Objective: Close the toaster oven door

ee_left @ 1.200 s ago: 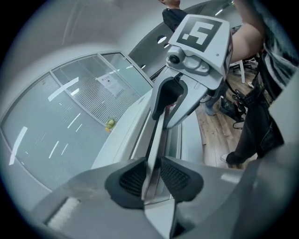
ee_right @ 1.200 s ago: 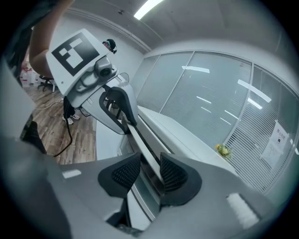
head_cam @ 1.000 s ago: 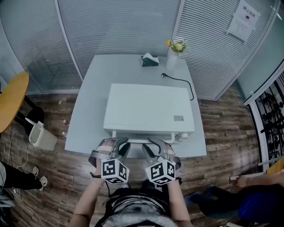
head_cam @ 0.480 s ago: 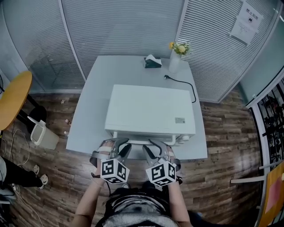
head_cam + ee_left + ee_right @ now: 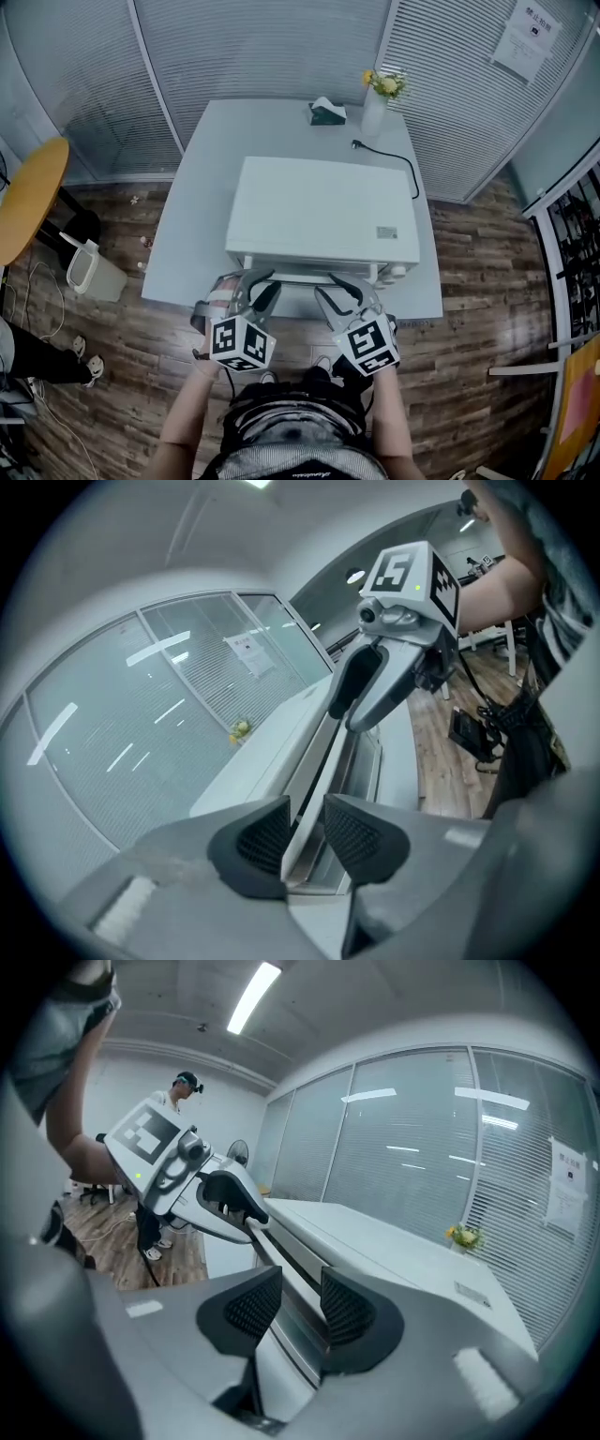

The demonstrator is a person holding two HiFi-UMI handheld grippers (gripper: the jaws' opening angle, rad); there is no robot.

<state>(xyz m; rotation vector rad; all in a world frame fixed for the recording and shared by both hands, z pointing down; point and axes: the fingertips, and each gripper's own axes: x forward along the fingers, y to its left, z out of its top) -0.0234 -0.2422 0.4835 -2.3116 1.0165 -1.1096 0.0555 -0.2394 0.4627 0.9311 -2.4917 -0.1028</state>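
The white toaster oven (image 5: 323, 211) stands on a pale grey table (image 5: 187, 244). Its door is upright against the front, with only a thin dark seam along the top. Both grippers are at the door's handle bar (image 5: 305, 274). My left gripper (image 5: 258, 289) is at the bar's left part and my right gripper (image 5: 339, 289) at its right part. In the left gripper view the handle bar (image 5: 314, 780) passes between the left gripper's (image 5: 306, 834) pads with a gap beside it. In the right gripper view the handle bar (image 5: 281, 1255) runs between the right gripper's (image 5: 300, 1305) parted pads.
Behind the oven are a tissue box (image 5: 326, 112), a vase of yellow flowers (image 5: 380, 94) and the loose power cord (image 5: 394, 164). A round wooden table (image 5: 28, 197) and a white bin (image 5: 89, 272) stand to the left. Glass walls with blinds enclose the back.
The head view has shifted, so the oven sits a little higher in frame. Both grippers have drawn slightly back toward the person, the right one also a bit to the right.
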